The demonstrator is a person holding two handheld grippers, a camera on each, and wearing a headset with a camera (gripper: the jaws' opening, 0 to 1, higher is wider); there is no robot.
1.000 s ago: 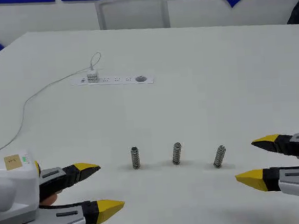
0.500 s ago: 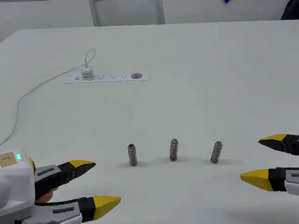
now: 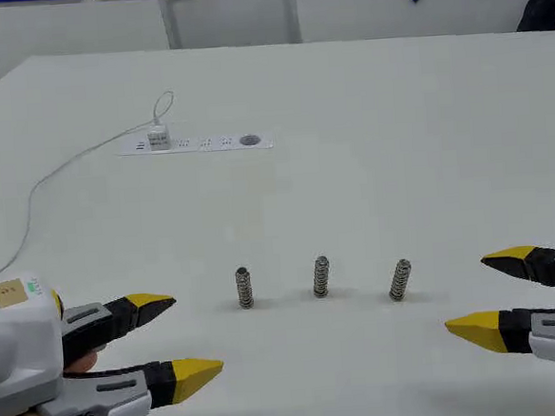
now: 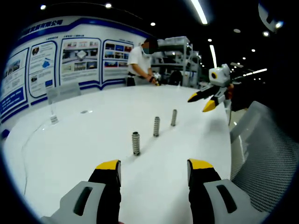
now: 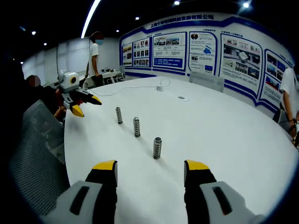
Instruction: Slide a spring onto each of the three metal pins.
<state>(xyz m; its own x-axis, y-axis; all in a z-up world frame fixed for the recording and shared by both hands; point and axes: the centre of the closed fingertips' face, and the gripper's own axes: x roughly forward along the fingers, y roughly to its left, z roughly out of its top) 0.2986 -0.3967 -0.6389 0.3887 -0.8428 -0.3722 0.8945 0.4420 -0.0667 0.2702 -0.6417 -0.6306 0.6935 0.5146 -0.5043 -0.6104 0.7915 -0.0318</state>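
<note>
Three upright metal pins stand in a row on the white table, each with a coiled spring around it: a left one (image 3: pixel 244 287), a middle one (image 3: pixel 321 276) and a right one (image 3: pixel 400 280). The same row appears in the left gripper view (image 4: pixel 136 143) (image 4: pixel 156 126) (image 4: pixel 174 117) and in the right gripper view (image 5: pixel 157 147) (image 5: pixel 136 126) (image 5: pixel 118 115). My left gripper (image 3: pixel 185 336) hovers open at the front left, nothing between its yellow tips. My right gripper (image 3: pixel 493 293) is open at the front right, also holding nothing.
A white power strip (image 3: pixel 197 144) with a plugged charger and a cable (image 3: pixel 38 188) lies at the back left. A grey chair (image 3: pixel 231 16) stands behind the table. A mesh chair (image 4: pixel 261 144) is beside the table, and people stand further off in the room.
The head camera has shifted slightly, so the whole scene sits a little lower and to the left. Both grippers stay open at about the same places; the springs have not moved.
</note>
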